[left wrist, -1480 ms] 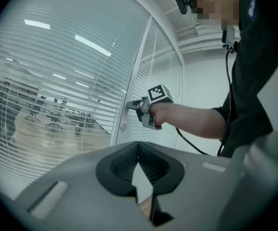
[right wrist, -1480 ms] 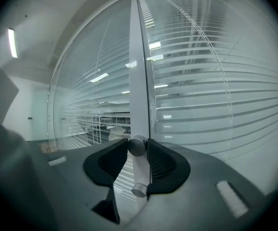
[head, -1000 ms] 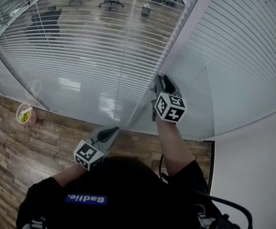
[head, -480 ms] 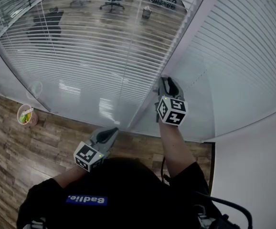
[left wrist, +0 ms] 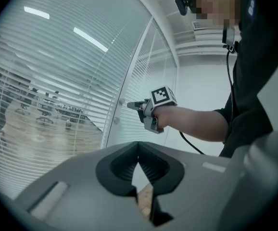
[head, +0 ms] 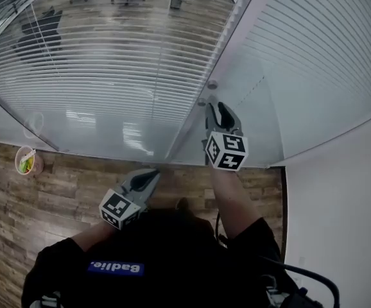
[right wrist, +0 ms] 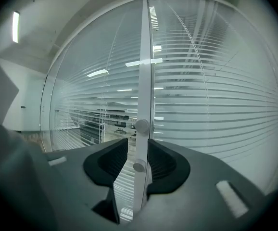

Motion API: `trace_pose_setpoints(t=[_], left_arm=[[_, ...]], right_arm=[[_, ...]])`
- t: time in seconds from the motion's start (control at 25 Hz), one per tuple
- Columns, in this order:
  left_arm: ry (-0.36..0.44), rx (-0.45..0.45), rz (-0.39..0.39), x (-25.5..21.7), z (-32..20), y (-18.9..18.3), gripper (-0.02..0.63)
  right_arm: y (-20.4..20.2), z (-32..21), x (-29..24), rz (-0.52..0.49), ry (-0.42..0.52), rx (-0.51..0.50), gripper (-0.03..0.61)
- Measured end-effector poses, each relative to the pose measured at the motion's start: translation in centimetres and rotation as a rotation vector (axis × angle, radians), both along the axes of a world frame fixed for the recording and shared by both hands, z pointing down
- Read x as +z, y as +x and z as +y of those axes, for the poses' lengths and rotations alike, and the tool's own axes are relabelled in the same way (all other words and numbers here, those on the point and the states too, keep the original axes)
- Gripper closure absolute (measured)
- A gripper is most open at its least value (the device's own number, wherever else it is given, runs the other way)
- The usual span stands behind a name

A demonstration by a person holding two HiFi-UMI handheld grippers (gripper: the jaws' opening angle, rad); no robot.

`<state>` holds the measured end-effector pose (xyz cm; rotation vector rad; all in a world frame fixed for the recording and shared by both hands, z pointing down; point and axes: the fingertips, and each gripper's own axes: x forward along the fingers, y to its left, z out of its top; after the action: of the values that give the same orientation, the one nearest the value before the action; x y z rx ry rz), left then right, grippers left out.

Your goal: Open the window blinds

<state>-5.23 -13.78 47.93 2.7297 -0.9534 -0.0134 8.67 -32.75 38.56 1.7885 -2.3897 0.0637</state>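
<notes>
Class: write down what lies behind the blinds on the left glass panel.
Through the tilted slats: a wood floor and office chairs. Behind the right panel's closed slats, nothing shows.

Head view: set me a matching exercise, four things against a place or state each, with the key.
Things:
1. left gripper
2. right gripper
3. cup
4. knobs

Places or states:
a. on the white frame between the panes
b. standing on the wood floor by the glass
c. jaws apart
d. jaws together

Pairs: 1-d, 2-c, 3-b, 4-a.
</notes>
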Motion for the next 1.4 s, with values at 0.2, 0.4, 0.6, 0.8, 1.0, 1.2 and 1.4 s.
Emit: trace_pose_setpoints(t=[0.2, 0.4, 0.6, 0.8, 1.0, 1.2, 1.4], left_arm=[[-0.01, 0.057, 0.01, 1.6, 1.1, 2.1, 0.614], [-0.029, 0.112, 0.025, 2.4, 2.0, 4.0, 0.614], [-0.024, 0.107, 0.023, 2.4, 1.5, 4.9, 0.614], [0.0, 0.05, 0.01, 1.1, 1.3, 4.6, 0.614], [-0.002, -0.005, -0.011, 0.5, 3.1, 6.4, 0.614], [0.001, -0.035, -0.037, 0.2, 4.8, 10.0, 0.614], [-0.009, -0.082, -0.063, 0.4, 7.3, 12.7, 0.614]], right_arm=[[1.9, 2.3, 1.8, 0.006, -0.014, 0.026, 0.449], [2.7, 3.6, 2.1, 0.011, -0.023, 0.037, 0.451], [2.9, 3.8, 2.9, 0.008, -0.04, 0.022, 0.453], [2.4, 3.8, 2.6, -0.024, -0.036, -0.017, 0.453], [3.8, 6.3, 2.8, -0.059, -0.042, -0.07, 0.453], [6.2, 10.0, 3.9, -0.102, -0.046, -0.135, 0.454], [7.6, 14.5, 5.3, -0.134, -0.051, -0.214, 0.456]])
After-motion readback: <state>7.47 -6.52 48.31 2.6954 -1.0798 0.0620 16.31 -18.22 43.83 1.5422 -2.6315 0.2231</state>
